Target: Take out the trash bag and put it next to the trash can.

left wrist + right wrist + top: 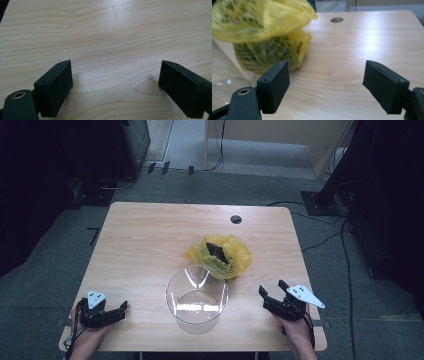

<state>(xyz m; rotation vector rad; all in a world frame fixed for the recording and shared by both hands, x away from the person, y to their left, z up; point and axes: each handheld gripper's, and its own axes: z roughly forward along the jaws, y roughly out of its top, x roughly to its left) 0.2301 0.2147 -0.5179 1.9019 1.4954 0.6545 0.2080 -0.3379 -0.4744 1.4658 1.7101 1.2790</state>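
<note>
Both tongs, the left gripper [123,306] and the right gripper [271,289], rest spread and empty at the table's [140,240] near edge, flanking the clear bowl [196,300], probably ready for the yellow bag [220,256] just behind it.

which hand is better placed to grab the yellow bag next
Right, probably. The right claw is open and nearer the yellow bag, which shows just past its jaws in its own view. The left claw faces bare table, with the clear bowl between.

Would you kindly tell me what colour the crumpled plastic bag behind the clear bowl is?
The crumpled plastic bag is yellow with dark print, clearest in the right gripper view.
</note>
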